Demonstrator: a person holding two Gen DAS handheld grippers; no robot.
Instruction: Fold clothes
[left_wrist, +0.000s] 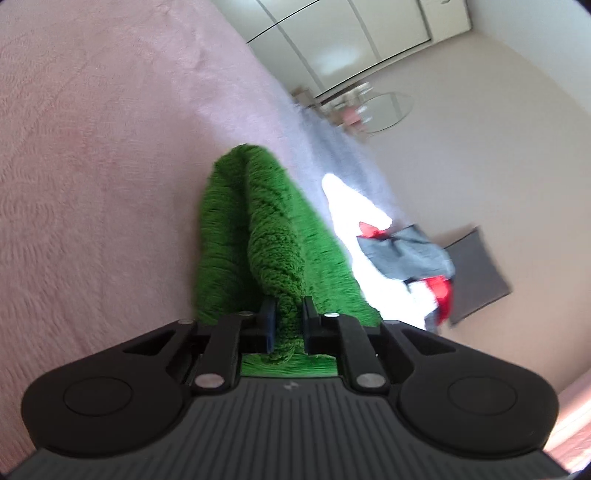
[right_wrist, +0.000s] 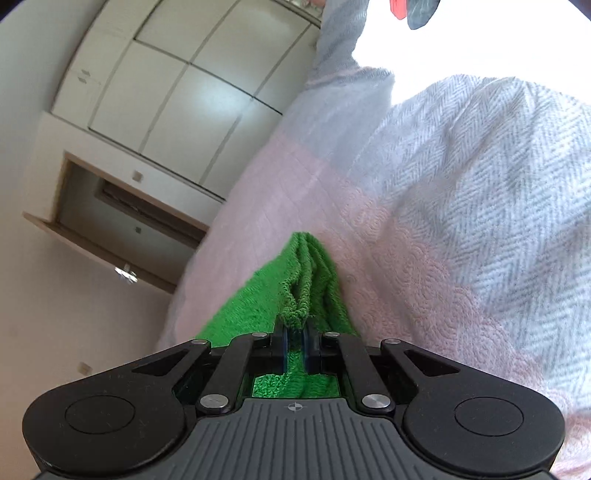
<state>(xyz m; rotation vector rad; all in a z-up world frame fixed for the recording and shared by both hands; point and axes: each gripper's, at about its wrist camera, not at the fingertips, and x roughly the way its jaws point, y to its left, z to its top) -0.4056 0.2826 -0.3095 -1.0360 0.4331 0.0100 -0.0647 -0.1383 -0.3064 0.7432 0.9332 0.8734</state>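
— What is held by the left hand-held gripper (left_wrist: 287, 320)?

— A bunched fold of the green fleece garment (left_wrist: 258, 236) is pinched between its narrowed jaws. From the grip the fabric is stretched away in long ridges above the pink bedspread (left_wrist: 92, 147); whether its far end touches the spread cannot be told.

— And the right hand-held gripper (right_wrist: 294, 345)?

— It is likewise closed narrowly on the green fleece garment (right_wrist: 306, 280): a knitted edge is seen gathered just beyond the pads, and more green cloth is visible beneath the jaws. The cloth is drawn out to a pointed end over the pink bedspread (right_wrist: 388, 266).

— What else is seen on the bed?

— In the right wrist view a grey-and-white herringbone blanket (right_wrist: 498, 177) is laid over the bedspread, to the right of the garment and apart from it. In the left wrist view a heap of grey and red clothes (left_wrist: 413, 254) is seen well beyond the garment, in a brightly overexposed patch, with a grey cushion (left_wrist: 476, 273) just beside it.

— And the room?

— White wardrobe doors (right_wrist: 177, 92) are shown in the right wrist view, with an open door (right_wrist: 122, 229) below them. The left wrist view is blurred in its far part.
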